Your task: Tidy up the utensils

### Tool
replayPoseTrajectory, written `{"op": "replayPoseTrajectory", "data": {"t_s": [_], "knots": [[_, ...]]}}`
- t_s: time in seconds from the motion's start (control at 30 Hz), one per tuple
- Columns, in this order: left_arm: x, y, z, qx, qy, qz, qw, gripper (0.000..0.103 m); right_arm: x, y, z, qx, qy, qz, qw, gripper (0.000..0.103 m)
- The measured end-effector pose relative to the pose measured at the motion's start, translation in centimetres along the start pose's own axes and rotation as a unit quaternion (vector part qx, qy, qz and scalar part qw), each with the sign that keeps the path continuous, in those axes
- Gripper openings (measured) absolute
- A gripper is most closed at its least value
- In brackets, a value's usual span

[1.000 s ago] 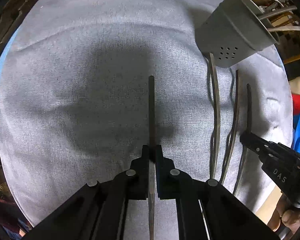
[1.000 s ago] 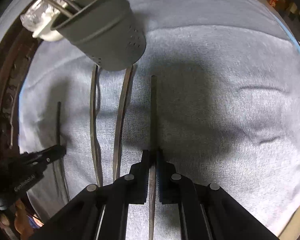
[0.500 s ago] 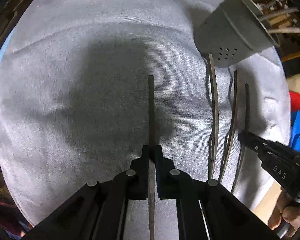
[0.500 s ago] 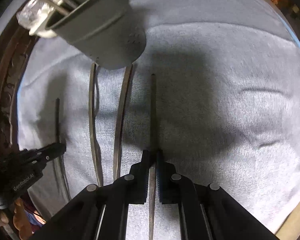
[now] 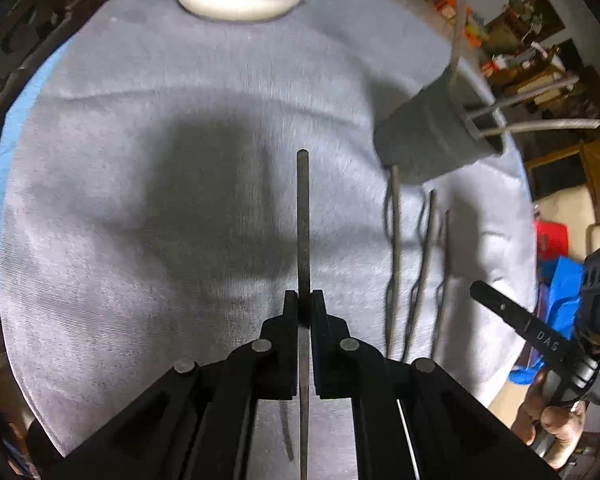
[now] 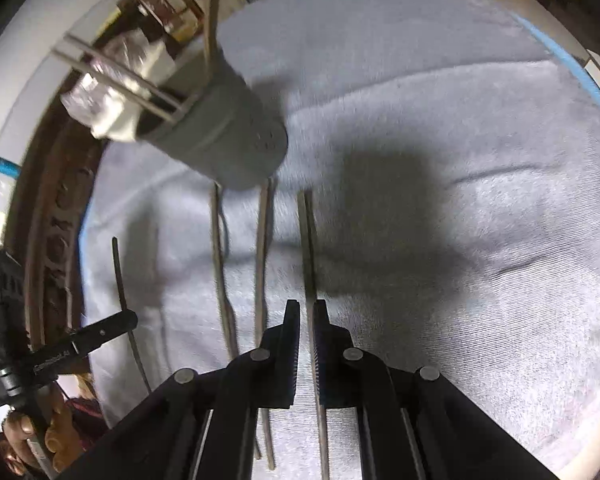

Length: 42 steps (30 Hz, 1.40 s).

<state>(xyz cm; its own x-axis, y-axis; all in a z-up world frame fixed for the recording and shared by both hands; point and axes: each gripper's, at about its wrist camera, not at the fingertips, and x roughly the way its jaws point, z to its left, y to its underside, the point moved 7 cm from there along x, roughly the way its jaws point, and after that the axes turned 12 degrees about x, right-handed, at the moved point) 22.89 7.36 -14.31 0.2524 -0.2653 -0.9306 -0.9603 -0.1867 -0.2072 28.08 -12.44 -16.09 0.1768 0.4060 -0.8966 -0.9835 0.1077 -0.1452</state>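
Now each hand-held gripper, left point(image 5: 305, 312) and right point(image 6: 307, 320), is clamped on a utensil point(image 5: 303, 216); next, tip both into the grey holder point(image 5: 436, 136).

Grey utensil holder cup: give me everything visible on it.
The grey utensil holder cup is a tapered, matte, plastic-looking tumbler with a cluster of small drain holes low on its wall. It stands on the light grey cloth, though the fisheye views make it look tilted. Several thin metal utensil handles stick out of its open top. Two loose utensils on the cloth run up to its base; contact is unclear. Neither tool touches it.
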Motion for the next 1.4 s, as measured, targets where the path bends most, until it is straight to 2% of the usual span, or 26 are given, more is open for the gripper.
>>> {"op": "replayPoseTrajectory", "data": {"t_s": [0.17,0.27,0.3,0.43,0.63,1.0,1.17,1.2,1.3,1.4], "knots": [[-3.1,-0.9,-0.1,-0.003,0.012,-0.044,0.999,0.005,-2.1,-0.7,-0.8,0.003,-0.025,-0.021,0.999,0.008],[-3.5,-0.5,-0.4,0.004,0.015,-0.047,0.9988,0.005,-1.6,-0.4,-1.0,-0.007,-0.02,-0.001,1.0,0.008],[-3.6,-0.5,-0.5,0.006,0.013,-0.046,0.9988,0.005,-1.4,-0.3,-1.0,-0.009,-0.012,0.003,1.0,0.012],[-3.6,0.0,-1.2,0.012,0.005,-0.032,0.9994,0.005,0.6,-0.3,-0.6,-0.013,-0.004,0.025,1.0,0.012],[-0.7,0.7,-1.5,0.026,-0.017,-0.008,0.9995,0.005,3.1,0.7,0.0,-0.033,0.054,0.064,0.996,0.012],[1.4,1.0,-1.3,0.035,-0.017,0.007,0.9992,0.005,2.7,0.4,0.4,-0.04,0.083,0.055,0.994,0.013],[1.8,1.3,-1.3,0.038,-0.023,0.011,0.999,0.005,4.5,0.5,0.2,-0.032,0.083,0.075,0.993,0.015],[1.8,1.3,-1.2,0.038,-0.024,0.012,0.9989,0.005,5.1,0.8,0.3,-0.04,0.095,0.083,0.991,0.015],[2.4,1.3,-1.1,0.039,-0.029,0.017,0.9987,0.005,5.2,0.4,0.7,-0.047,0.107,0.068,0.991,0.013],[2.9,1.4,-1.0,0.039,-0.033,0.022,0.9985,0.005,5.4,0.2,1.0,-0.052,0.113,0.064,0.99,0.007]]}}
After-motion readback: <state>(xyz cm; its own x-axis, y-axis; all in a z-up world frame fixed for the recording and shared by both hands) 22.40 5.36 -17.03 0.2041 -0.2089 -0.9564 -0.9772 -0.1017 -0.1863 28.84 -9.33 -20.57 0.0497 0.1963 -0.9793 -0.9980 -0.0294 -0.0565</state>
